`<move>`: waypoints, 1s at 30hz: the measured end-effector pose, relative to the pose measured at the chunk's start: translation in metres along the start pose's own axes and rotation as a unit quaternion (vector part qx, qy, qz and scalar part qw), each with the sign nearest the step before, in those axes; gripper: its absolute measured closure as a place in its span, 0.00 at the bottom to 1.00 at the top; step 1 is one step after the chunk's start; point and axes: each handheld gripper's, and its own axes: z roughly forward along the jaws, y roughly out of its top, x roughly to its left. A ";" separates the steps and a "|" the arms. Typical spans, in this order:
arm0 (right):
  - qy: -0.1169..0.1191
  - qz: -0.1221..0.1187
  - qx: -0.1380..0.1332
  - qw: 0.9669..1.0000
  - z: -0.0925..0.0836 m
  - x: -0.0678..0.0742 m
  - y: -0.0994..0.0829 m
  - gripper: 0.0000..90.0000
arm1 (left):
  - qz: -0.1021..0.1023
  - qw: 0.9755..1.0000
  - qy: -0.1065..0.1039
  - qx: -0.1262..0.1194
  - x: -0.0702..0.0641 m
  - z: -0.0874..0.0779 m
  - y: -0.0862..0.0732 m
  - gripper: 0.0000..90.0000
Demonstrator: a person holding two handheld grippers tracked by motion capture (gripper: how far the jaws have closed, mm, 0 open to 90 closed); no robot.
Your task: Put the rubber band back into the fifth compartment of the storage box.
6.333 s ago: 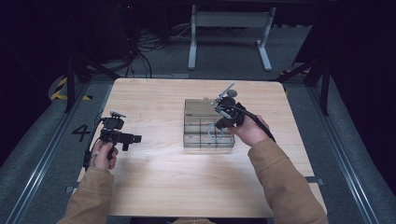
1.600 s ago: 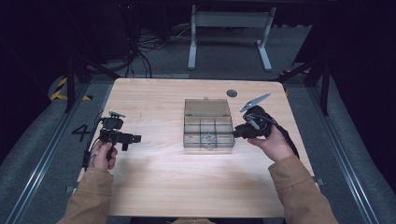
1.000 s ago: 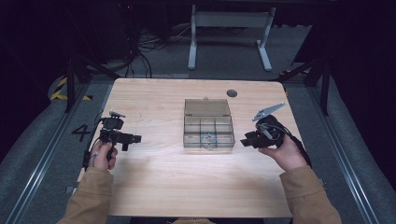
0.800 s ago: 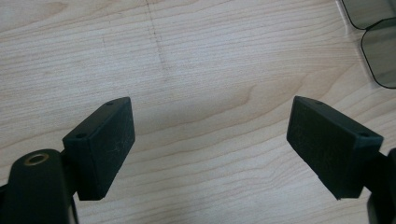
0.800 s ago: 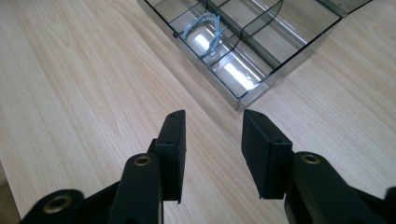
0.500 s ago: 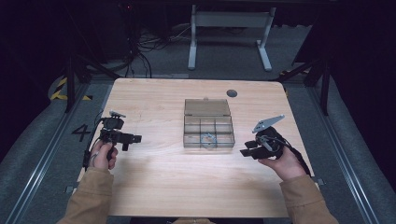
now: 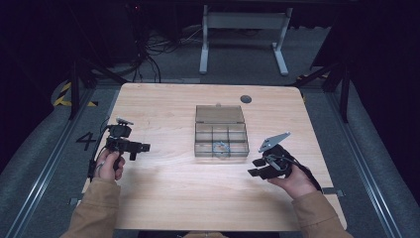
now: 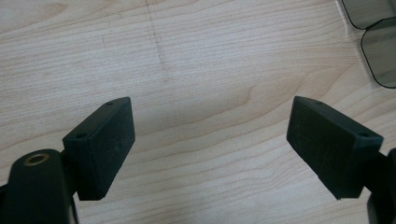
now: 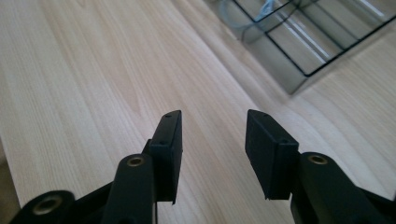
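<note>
We saw the left gripper [image 7: 132, 147] held low over the wooden table [image 7: 163, 198], its jaws spread wide with only bare wood between them. In the left gripper view [image 8: 210, 144], a corner of the clear compartment box [image 8: 373, 42] lay ahead of the right jaw, well apart from it. The right gripper [image 7: 257, 167] had its jaws parted too, less widely, and nothing was between them [image 9: 212, 144]. The box [image 7: 221, 140] stood ahead and to the right of these jaws, near but not touching. A small ring-like thing [image 7: 218, 148] lay in one front compartment; we could not tell what it was.
</note>
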 end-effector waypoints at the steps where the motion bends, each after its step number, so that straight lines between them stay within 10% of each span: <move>1: 0.001 -0.003 0.001 1.000 0.002 0.001 -0.001 0.63 | 0.001 1.000 -0.001 0.000 0.000 0.000 0.000 0.18; 30: 0.006 -0.031 0.040 0.999 0.040 0.019 -0.015 0.58 | 0.005 1.000 0.001 0.003 0.000 0.002 0.001 0.18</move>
